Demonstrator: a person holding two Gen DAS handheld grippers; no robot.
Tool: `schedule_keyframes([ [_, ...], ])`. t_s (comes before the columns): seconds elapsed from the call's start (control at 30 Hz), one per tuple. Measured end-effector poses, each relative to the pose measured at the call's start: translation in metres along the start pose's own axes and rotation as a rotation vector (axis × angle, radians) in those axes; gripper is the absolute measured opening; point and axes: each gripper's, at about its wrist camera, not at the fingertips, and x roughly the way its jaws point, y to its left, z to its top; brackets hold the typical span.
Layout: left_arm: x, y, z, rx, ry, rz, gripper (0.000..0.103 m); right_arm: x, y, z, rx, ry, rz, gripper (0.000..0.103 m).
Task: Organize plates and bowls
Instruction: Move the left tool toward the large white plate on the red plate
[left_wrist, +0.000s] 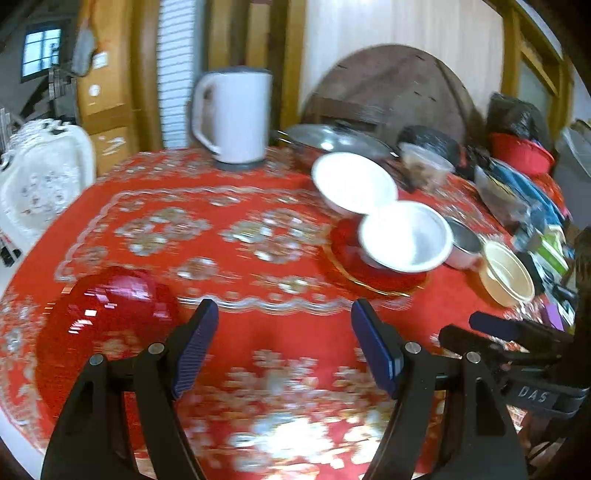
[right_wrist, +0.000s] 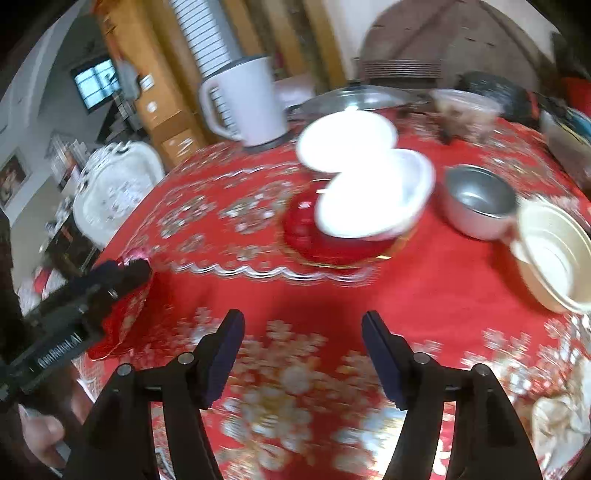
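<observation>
Red glass bowl (left_wrist: 107, 325) fills our left view; the right shows only its edge. We read "DAS" on the right gripper (right_wrist: 303, 325). Both it and the left gripper (left_wrist: 284, 314) gape, empty.

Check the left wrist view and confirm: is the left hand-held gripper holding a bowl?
No: the left hand-held gripper is open with nothing between its fingers.

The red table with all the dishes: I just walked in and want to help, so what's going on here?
A person holds a gripper in each hand over the red tablecloth. The left gripper and right gripper are both open and hold nothing. A white bowl sits on a red plate, with another white bowl behind. A metal bowl, a cream bowl and a red bowl stand apart. Nothing looks stacked yet.
</observation>
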Motion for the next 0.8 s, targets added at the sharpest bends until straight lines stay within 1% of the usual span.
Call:
schedule_keyframes([
  [0.1, 0.013, -0.021, -0.001, 0.014, 0.019, -0.025, 0.074, -0.006, -0.021, -0.002, 0.035, -0.004, -0.030, 0.068],
  [0.2, 0.019, -0.040, 0.000, 0.021, 0.005, -0.024, 0.074, -0.013, -0.040, -0.005, 0.064, -0.011, -0.051, 0.068],
  [0.3, 0.027, -0.050, 0.004, 0.021, 0.017, -0.028, 0.074, -0.017, -0.051, -0.004, 0.087, -0.020, -0.058, 0.069],
  [0.47, 0.036, -0.068, 0.007, 0.037, 0.028, -0.034, 0.074, -0.019, -0.055, -0.002, 0.089, -0.033, -0.073, 0.070],
  [0.57, 0.037, -0.077, 0.007, 0.052, 0.020, -0.034, 0.074, -0.018, -0.061, -0.002, 0.108, -0.027, -0.050, 0.072],
  [0.8, 0.047, -0.085, 0.009, 0.064, 0.031, -0.024, 0.074, -0.020, -0.064, 0.002, 0.115, -0.038, -0.065, 0.072],
])
